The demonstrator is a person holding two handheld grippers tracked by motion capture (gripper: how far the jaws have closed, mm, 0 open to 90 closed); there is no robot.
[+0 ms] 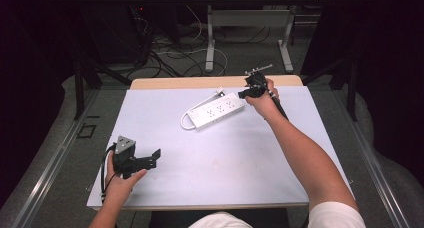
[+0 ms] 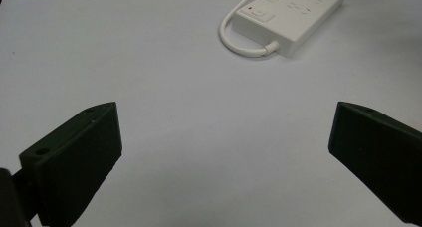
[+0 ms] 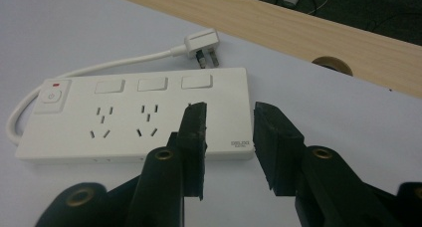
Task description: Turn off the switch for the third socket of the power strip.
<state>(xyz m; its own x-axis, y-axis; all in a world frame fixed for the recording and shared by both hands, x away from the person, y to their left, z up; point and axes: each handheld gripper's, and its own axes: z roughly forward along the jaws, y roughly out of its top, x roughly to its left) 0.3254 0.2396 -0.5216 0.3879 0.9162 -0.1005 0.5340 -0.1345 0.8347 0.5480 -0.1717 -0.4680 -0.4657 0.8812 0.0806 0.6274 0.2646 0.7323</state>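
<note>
The table (image 1: pixel 150 83) had a pale wooden top, its far edge showing as a light strip with a round hole near the right gripper view's upper right. A smooth, matte white sheet (image 1: pixel 225 158) covered most of it.

On the sheet's far half lay a power strip (image 1: pixel 216 110), a flat, oblong block of glossy white plastic with rounded corners, set at a slant. Its face carried three square rocker buttons in a row, sockets with slots beneath them, and a switch (image 3: pixel 52 95) with a small red mark at one end. A thick white cord (image 3: pixel 99 65) looped out from the switch end and ran along the far side to a white plug (image 3: pixel 203 42) with metal pins, which rested on the sheet just beside the strip.

The right gripper (image 1: pixel 248 91), black and blocky, hovered at the strip's far end, its jaws a little apart with nothing between them. The left gripper (image 1: pixel 150 160), held low near the table's near left corner, well apart from the strip, had its jaws wide apart over bare sheet.
</note>
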